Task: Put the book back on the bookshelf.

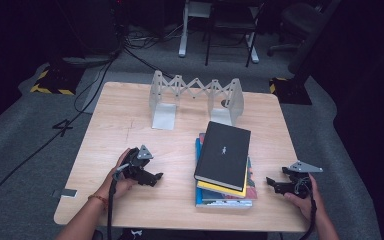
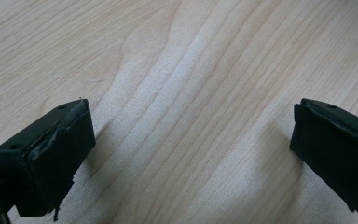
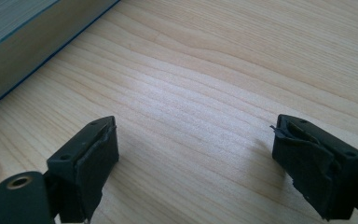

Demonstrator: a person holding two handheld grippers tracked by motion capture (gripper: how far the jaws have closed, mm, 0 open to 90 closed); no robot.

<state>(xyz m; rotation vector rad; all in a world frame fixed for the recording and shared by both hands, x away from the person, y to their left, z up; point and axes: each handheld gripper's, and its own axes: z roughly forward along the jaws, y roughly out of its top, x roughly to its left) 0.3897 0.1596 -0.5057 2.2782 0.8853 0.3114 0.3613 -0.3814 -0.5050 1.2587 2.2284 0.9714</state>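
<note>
Desk [image 1: 130, 120] carries everything. Book stack [image 1: 223, 165] sits between your two tools, bookend rack [image 1: 196, 97] beyond it, ready to receive books. Your left hand-held gripper [image 1: 152, 177] and right hand-held gripper [image 1: 274, 184] both gape wide, empty, flanking the stack for pickup.

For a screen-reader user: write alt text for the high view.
A stack of books, a black one on top, lies on a wooden table between two hand-held claws, both open and empty: the left claw to its left, the right claw to its right. Behind the stack stands an expandable grey metal book rack.
</note>
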